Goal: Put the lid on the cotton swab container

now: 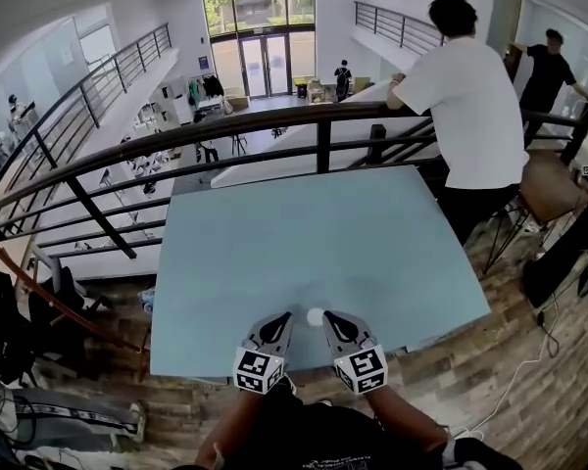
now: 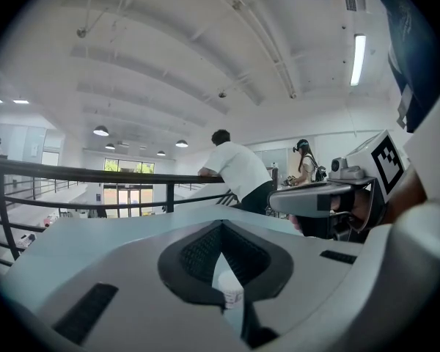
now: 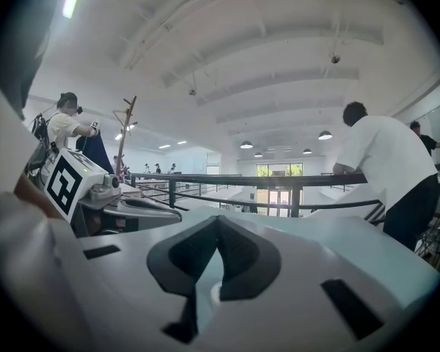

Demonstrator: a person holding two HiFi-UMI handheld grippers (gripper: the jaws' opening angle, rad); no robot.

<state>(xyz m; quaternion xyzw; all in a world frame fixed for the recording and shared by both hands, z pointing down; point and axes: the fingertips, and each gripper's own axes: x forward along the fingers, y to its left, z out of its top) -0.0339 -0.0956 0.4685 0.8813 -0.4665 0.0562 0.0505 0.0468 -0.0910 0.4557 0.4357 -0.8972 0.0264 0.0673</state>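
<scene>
Small white cotton swab container [image 1: 316,316] on a pale blue table [image 1: 274,243] between 2 tools: left tool [image 1: 286,316] and right tool [image 1: 328,316], both pressed together, empty.

Head view: steeply down onto table [image 1: 294,233]. Gripper views: low, near tabletop, facing railing [image 1: 323,145]. All share table.
</scene>
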